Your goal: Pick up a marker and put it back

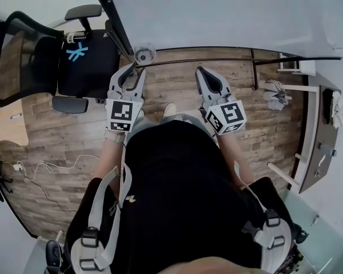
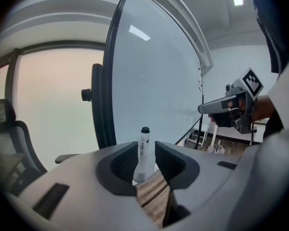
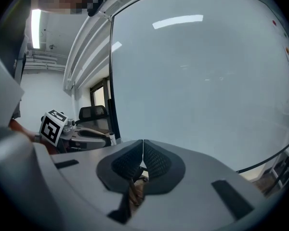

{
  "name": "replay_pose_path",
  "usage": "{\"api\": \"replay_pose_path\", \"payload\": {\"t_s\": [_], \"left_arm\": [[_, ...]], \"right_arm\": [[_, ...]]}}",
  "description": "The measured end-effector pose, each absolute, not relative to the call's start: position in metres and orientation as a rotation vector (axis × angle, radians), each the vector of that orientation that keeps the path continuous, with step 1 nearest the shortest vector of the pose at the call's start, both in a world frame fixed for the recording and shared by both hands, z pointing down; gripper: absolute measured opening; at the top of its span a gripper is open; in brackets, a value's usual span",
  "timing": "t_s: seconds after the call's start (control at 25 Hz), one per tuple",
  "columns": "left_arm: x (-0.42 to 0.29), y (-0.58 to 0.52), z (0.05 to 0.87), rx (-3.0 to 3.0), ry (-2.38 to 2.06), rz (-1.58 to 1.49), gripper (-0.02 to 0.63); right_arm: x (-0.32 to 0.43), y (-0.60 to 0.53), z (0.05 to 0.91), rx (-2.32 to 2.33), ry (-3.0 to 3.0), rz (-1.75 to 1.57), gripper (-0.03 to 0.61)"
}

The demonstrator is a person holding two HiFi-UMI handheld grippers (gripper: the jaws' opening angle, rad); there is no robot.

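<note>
A white marker (image 2: 143,152) with a black cap stands upright between the pads of my left gripper (image 2: 145,161), which is shut on its lower body. From the head view the marker (image 1: 144,54) shows end-on at the tips of the left gripper (image 1: 138,69), close to the whiteboard (image 1: 228,16). The right gripper view also catches this marker (image 3: 112,138) at the left gripper's tip. My right gripper (image 1: 202,72) hangs beside it, a little to the right. Its pads (image 3: 137,158) meet with nothing between them.
The whiteboard's dark frame post (image 1: 117,21) rises just left of the marker. A black office chair (image 1: 74,56) stands at the left on the wooden floor (image 1: 166,90). White cables (image 1: 46,167) lie lower left. A white stand (image 1: 294,90) and a desk edge (image 1: 317,136) are at the right.
</note>
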State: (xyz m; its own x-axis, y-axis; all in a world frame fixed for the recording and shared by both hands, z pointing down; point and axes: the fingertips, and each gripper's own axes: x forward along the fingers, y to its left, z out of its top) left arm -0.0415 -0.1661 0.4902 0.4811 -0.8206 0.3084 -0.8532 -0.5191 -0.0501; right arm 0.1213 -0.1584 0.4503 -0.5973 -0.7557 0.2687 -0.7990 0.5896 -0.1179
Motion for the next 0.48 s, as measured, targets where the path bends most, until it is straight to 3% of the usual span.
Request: {"api": "replay_pose_path", "payload": {"t_s": [0.48], "left_arm": [[-0.032,-0.184,0.497,2.593,-1.526,0.484,0.118]], "right_arm": [[0.15,-0.165,0.45,1.35,-2.599,0.326,0.015]]}}
